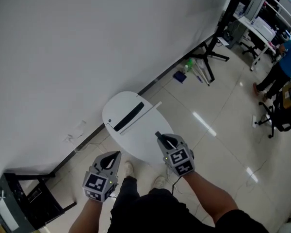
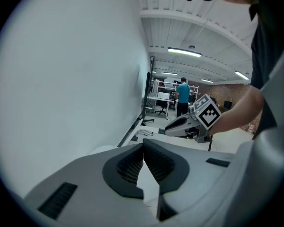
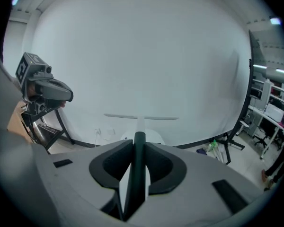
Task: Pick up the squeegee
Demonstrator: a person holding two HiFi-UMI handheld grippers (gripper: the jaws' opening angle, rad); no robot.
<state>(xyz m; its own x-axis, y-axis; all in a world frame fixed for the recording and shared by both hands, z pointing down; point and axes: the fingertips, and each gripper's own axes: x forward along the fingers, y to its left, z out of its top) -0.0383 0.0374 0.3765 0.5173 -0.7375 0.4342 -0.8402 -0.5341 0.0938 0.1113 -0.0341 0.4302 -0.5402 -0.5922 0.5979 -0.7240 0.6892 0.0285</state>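
The squeegee shows in the right gripper view as a T: a dark handle (image 3: 138, 143) between the jaws, a white shaft, and a thin pale crossbar (image 3: 141, 117) held up against the wall. My right gripper (image 3: 138, 150) is shut on that handle. In the head view the right gripper (image 1: 159, 137) hangs over the near edge of a small white table (image 1: 150, 147). A black strip with a pale bar (image 1: 129, 116) lies ahead of it, and I cannot tell if it touches the tabletop. My left gripper (image 1: 111, 158) is left of the table, its jaws (image 2: 143, 148) together with nothing between them.
A white wall (image 1: 87, 42) runs close behind the table. A black tripod (image 1: 211, 52), a green bottle and a blue item (image 1: 184, 69) stand on the floor at the back right. A person in a blue shirt (image 1: 287, 59) is beside desks. A dark stand (image 1: 31, 195) is at the lower left.
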